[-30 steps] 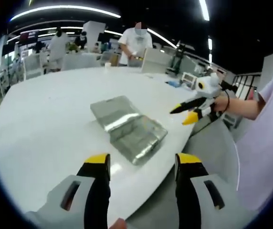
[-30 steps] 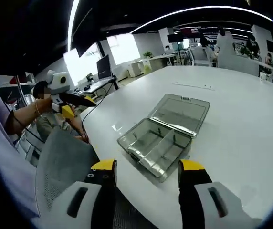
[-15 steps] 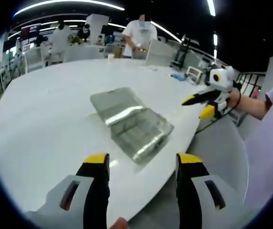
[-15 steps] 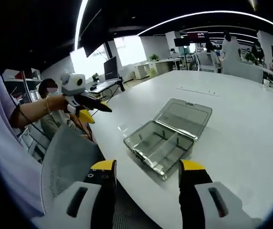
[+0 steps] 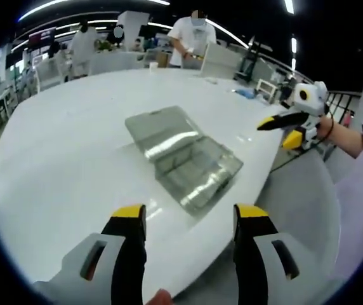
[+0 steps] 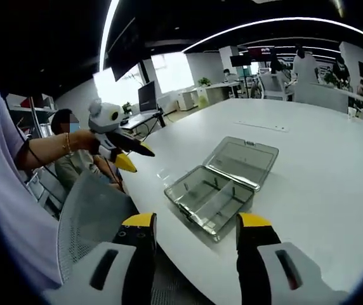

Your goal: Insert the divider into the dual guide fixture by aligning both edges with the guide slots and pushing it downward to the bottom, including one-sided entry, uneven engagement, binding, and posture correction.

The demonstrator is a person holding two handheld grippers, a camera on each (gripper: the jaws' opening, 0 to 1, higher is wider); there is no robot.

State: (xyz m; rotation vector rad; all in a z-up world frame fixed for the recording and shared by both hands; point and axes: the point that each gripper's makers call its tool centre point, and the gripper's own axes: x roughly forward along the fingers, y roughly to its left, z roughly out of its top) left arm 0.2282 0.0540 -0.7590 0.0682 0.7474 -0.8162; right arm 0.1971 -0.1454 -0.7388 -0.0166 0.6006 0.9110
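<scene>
Left gripper [image 5: 189, 219]: held above the near edge of the table, yellow-tipped jaws spread wide apart with nothing between them; in the right gripper view it [image 6: 134, 155] shows at the left, gripped in a hand [image 6: 80, 141], off the table's edge.
Right gripper [image 6: 195, 227]: jaws also apart and empty, above the table edge; in the left gripper view it [image 5: 283, 130] comes in from the right, off the table's rim, jaws parted.
Fixture box [image 6: 221, 183]: a clear grey plastic case lying open on the white table [image 6: 334, 165], near its edge, lid [image 6: 242, 161] folded flat behind the tray; also seen ahead of the left jaws [image 5: 184, 160].
Divider [image 6: 223, 190]: a thin clear partition stands upright inside the tray, running across it; whether it is fully seated I cannot tell.
Chair [image 6: 92, 222]: grey mesh back just beside the table edge, below the left gripper.
Room: other people [image 5: 191, 35] stand at the far end of the table; desks with monitors [image 6: 148, 96] by a bright window.
</scene>
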